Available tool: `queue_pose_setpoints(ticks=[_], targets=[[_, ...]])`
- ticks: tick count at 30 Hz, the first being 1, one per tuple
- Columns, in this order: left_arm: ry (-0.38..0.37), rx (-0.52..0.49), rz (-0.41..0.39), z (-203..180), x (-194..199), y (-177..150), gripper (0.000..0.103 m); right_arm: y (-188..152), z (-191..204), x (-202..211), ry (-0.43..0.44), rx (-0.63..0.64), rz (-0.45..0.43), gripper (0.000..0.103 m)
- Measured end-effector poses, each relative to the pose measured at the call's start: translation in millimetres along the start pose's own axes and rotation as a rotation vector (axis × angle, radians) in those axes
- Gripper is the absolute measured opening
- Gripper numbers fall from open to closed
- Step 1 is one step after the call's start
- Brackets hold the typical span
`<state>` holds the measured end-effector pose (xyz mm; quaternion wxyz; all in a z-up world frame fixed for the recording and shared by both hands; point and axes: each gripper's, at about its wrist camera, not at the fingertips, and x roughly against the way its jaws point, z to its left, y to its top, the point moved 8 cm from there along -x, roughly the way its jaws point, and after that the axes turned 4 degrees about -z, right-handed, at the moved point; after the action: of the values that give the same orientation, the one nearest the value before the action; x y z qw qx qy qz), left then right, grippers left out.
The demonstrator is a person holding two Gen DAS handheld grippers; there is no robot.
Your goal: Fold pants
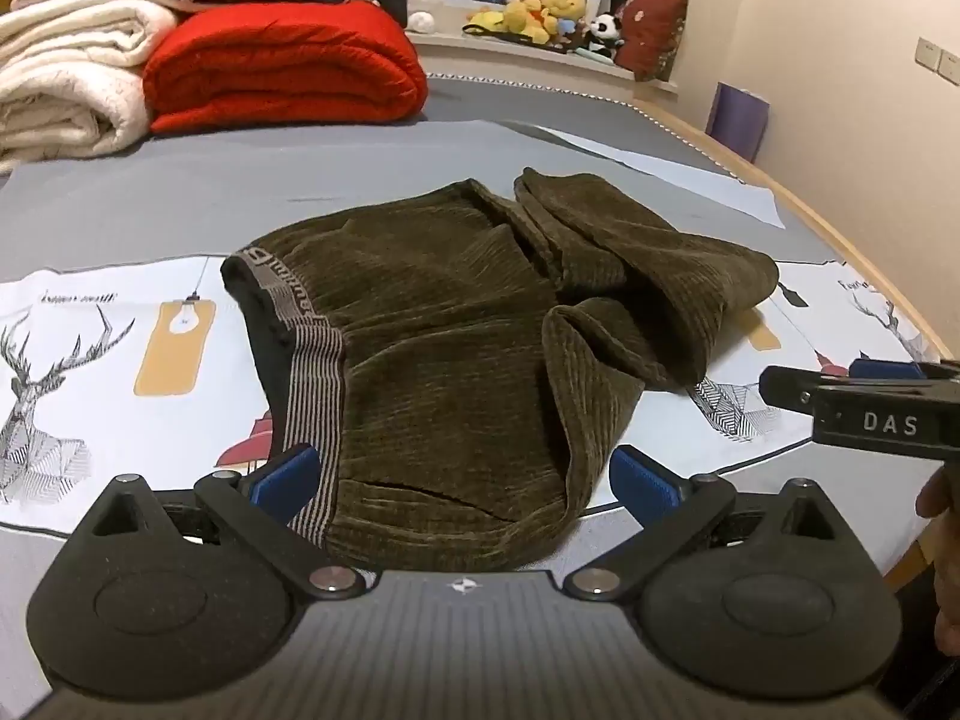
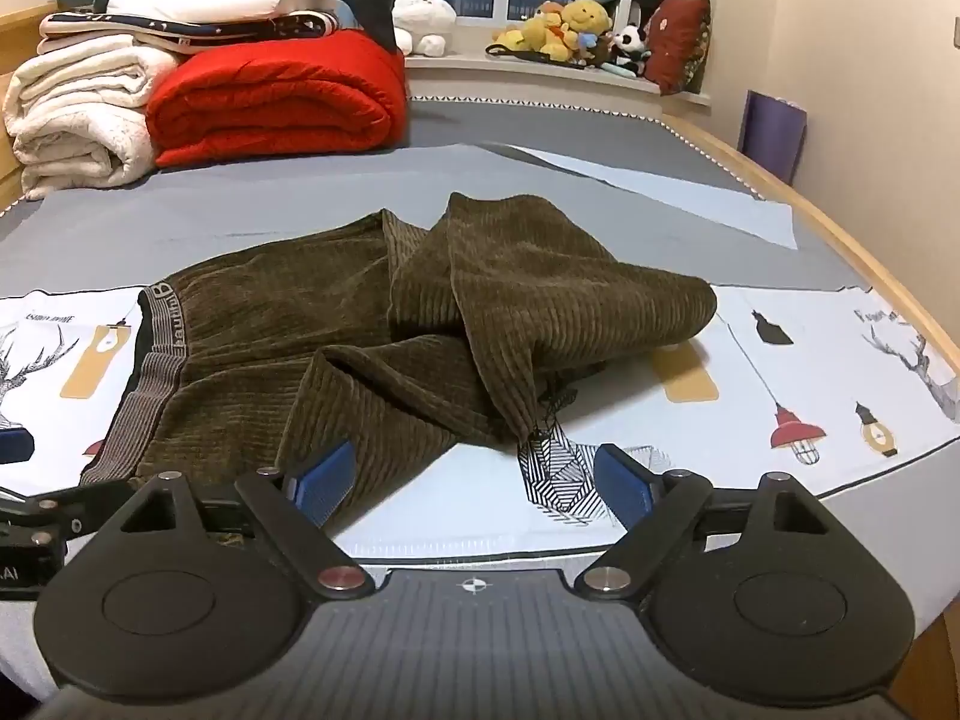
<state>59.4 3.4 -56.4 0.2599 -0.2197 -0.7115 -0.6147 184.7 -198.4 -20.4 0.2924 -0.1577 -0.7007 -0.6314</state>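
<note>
Nearest us, our left tongs (image 1: 465, 480) stand released, their blue pads (image 1: 287, 476) either side of the near hem of the pants (image 1: 456, 324). Our right tongs (image 2: 471, 480) are released too, beside a leg fold. The pants lie crumpled on the bed (image 1: 180, 198), waistband (image 1: 312, 372) to the left.

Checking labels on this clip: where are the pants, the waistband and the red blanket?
pants (image 1: 456, 372), left wrist view, middle of the cloth
waistband (image 2: 153, 378), right wrist view, striped stretch
red blanket (image 1: 282, 60), left wrist view, top roll
</note>
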Motion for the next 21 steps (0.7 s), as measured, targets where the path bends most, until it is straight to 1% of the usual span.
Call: queue_pose_setpoints(ticks=[3, 5, 8, 9, 11, 12, 21], targets=[[0.003, 0.016, 0.01, 11.2, 0.8, 0.2, 0.103, 0.1, -1.5, -4.7, 0.004, 0.0, -0.001, 0.087], [0.01, 0.005, 0.004, -1.0, -2.4, -4.1, 0.103, -3.4, -3.6, -2.0, 0.014, -0.019, 0.02, 0.087], [0.006, 0.011, 0.017, -1.6, -2.4, -1.7, 0.103, -1.9, -1.6, 0.0, 0.016, -0.028, 0.024, 0.087], [0.004, 0.011, 0.018, -0.8, -2.5, -2.2, 0.103, -2.6, -2.2, -4.7, 0.019, -0.03, 0.021, 0.087], [0.006, 0.005, 0.007, 1.0, -2.7, -2.8, 0.103, -1.6, -0.2, -1.1, 0.021, -0.029, 0.02, 0.087], [0.008, 0.002, 0.005, 1.6, -3.6, -3.6, 0.103, -0.5, -0.7, -1.0, 0.008, -0.012, 0.003, 0.087], [0.006, 0.01, 0.018, 3.1, -3.4, -5.1, 0.103, -0.9, -0.4, -1.6, 0.012, -0.007, 0.001, 0.087]])
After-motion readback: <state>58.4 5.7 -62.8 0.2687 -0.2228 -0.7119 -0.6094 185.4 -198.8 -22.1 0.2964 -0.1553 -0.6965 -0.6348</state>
